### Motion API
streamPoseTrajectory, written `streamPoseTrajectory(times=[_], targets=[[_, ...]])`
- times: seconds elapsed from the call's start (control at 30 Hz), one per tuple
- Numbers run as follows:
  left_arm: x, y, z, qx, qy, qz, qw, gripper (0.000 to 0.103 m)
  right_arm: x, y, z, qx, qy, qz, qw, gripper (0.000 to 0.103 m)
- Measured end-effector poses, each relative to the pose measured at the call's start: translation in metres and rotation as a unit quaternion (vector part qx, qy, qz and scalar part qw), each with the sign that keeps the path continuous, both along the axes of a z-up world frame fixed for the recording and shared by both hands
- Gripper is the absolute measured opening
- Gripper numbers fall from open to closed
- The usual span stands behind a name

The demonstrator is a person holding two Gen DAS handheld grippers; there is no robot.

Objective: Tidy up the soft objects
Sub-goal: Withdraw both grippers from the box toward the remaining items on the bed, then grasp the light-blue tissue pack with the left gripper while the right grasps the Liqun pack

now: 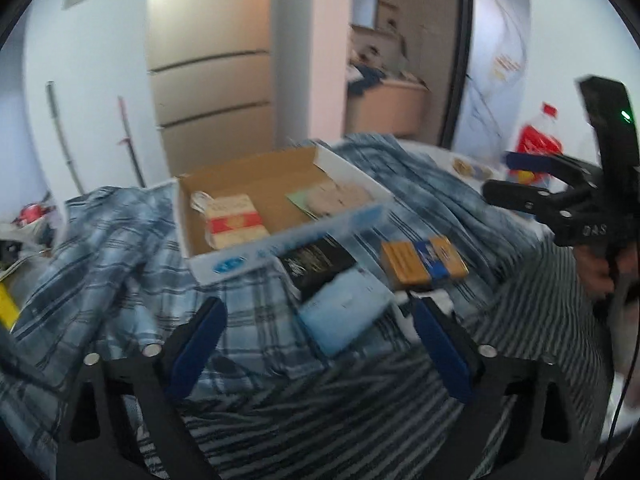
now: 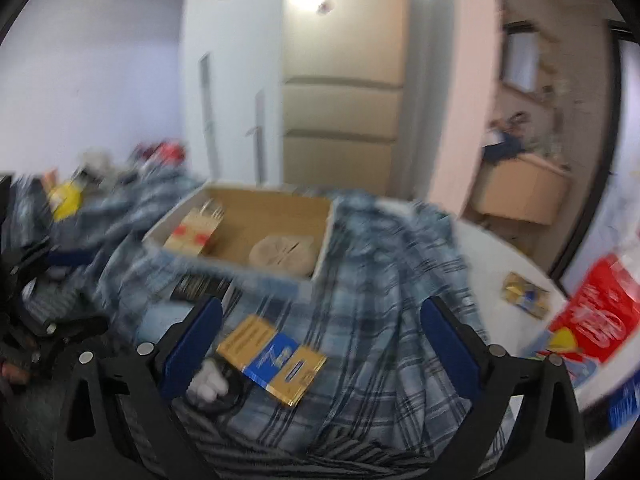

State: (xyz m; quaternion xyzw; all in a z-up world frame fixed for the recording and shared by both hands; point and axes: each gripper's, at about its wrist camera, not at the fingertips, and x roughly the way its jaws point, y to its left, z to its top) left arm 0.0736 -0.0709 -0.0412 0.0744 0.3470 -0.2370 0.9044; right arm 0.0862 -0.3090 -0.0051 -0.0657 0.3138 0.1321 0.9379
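Observation:
An open cardboard box sits on plaid and striped cloth. Inside lie a tan pack with a red band and a round beige pad. In front lie a black packet, a light blue packet and a yellow-and-blue packet. My left gripper is open and empty above the light blue packet. My right gripper is open and empty over the cloth right of the yellow-and-blue packet; it also shows in the left wrist view.
A red-labelled bottle stands at the table's right. A small gold wrapper lies on the white tabletop. A yellow object and clutter sit at far left. A beige cabinet stands behind.

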Motion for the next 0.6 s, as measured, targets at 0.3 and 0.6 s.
streamPoseTrajectory(times=[0.3,0.6], targets=[[0.013,-0.032,-0.011,0.041,0.051,-0.095,0.9934,0.09,0.025,0.016,-0.036,-0.087,0.099,0.104,0.986,0.092],[0.055,-0.045,-0.031,0.087,0.113,-0.082,0.9863,0.079,0.039,0.025,-0.051,-0.088,0.132,0.137,0.978,0.092]])
